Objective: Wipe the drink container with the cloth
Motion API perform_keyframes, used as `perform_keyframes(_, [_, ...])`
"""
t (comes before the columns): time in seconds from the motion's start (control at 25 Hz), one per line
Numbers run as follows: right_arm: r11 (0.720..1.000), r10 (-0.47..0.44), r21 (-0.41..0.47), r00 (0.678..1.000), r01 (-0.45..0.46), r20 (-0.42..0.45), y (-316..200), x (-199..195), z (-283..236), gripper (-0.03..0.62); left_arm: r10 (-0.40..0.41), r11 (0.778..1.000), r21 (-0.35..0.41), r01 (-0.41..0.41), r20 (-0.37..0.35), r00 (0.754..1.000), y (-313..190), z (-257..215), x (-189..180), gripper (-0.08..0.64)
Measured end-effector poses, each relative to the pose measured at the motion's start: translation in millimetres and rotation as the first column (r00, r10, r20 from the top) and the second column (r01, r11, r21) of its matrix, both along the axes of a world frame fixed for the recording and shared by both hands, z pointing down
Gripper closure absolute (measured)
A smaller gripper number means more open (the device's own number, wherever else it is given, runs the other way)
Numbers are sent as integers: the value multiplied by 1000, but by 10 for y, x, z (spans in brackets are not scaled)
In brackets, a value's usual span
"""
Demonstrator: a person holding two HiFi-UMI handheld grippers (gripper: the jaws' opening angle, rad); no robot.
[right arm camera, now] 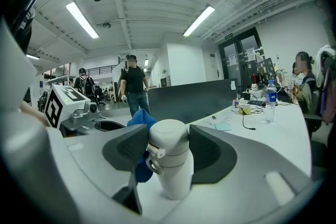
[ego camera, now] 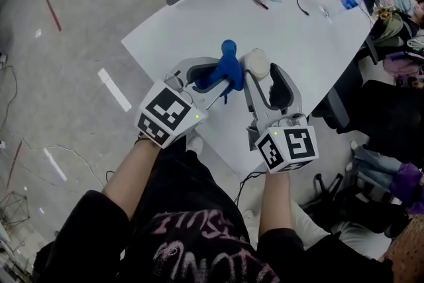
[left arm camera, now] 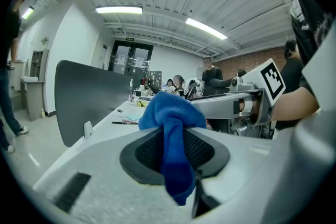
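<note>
**Blue against white**

The white drink container (right arm camera: 169, 157) stands upright near the white table's (ego camera: 291, 30) front edge, and the right gripper (ego camera: 268, 79) is clamped round its cap. Just beside it, the left gripper (left arm camera: 175, 152) pinches the blue cloth (ego camera: 227, 69), whose bunched end seems to brush the container, though that's hard to call from here.

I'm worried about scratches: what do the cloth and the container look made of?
Cloth: soft blue fabric, probably microfibre or terry, judging by its fuzzy nap and limp folds.
Container: cream, smooth and matte. It could be plastic or coated metal; the look leaves that open. The small moulded loop at its lid looks like plastic.
</note>
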State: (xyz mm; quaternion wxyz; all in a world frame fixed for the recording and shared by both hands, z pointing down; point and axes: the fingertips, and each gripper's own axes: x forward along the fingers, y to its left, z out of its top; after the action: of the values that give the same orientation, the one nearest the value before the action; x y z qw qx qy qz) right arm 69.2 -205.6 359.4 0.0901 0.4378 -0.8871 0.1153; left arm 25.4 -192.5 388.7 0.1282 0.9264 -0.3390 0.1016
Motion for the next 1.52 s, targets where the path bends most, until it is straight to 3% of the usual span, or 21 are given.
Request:
perform_keyframes(0.8, [1000,25,-5,1000,-25,-6,-11,-11,13,354,41,998,-40,-43,-55,998,-55,215,46,466])
perform_keyframes(1.16, [999,34,-9,999,-34,3,-26,-16,26,354,52,993,-104,-59,-69,996,-77,521,47,465])
perform_keyframes(1.52, [999,40,-14,999,-40,8,-40,-22,47,354,56,982,-178,-62,-38,998,-110,943,33,465])
